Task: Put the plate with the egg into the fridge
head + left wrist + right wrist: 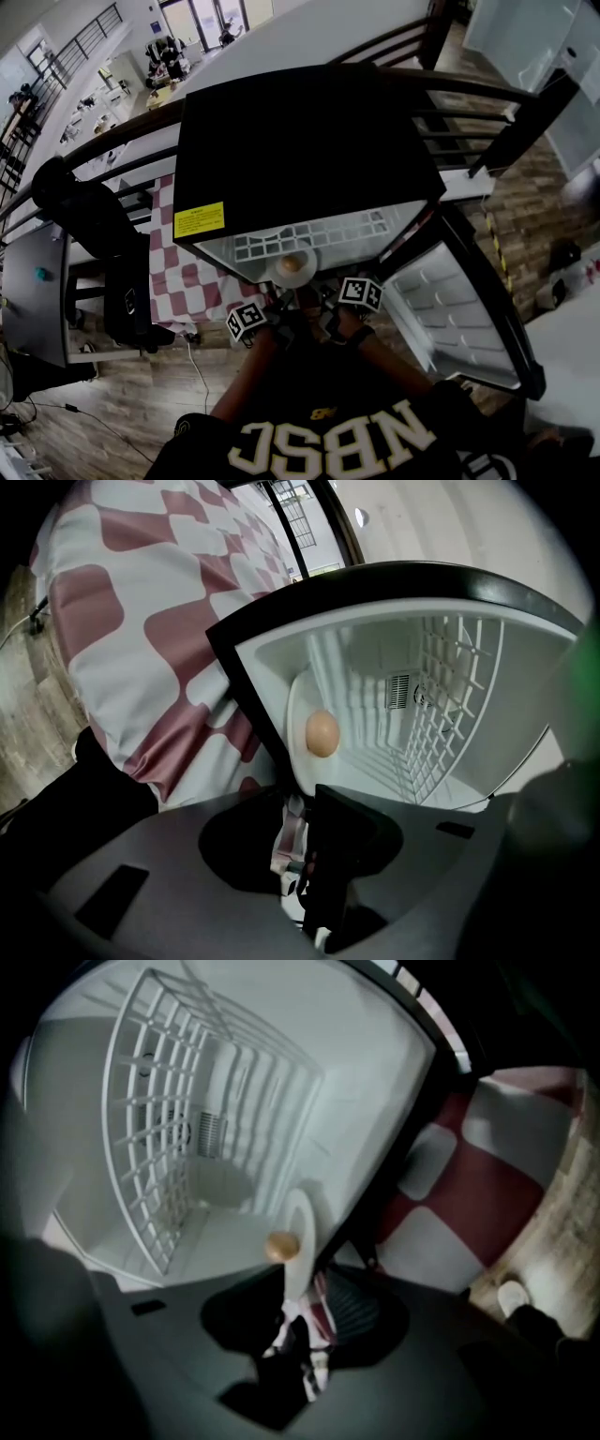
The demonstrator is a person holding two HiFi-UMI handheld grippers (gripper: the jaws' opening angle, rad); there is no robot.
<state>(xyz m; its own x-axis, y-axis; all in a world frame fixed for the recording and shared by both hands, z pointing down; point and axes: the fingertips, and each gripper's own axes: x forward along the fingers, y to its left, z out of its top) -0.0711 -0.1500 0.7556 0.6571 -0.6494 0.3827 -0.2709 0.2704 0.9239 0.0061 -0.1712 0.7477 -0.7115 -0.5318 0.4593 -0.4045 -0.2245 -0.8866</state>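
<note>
**Inspector:** Where is the plate?

**Onlooker:** The white plate (pixel 277 274), with the egg (pixel 292 264) loose on it, sits just inside the mouth of the mini fridge (pixel 300 141), under the wire shelf (pixel 314 232).

**Inspector:** And the grippers?

**Onlooker:** The left gripper (pixel 298 855) and right gripper (pixel 302 1327) are both at its near rim. Their jaws are partly apart, and no pad is seen pressing.

**Inspector:** How will it handle?

**Onlooker:** It looks stiff, glazed and probably slippery, and the egg could roll and crack. I'd pinch the rim on both sides and keep it level.

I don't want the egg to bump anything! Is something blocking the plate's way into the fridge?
Nothing visible. The door is swung open, the plate with the egg sits at the fridge opening, and the white inside behind it looks bare.
</note>
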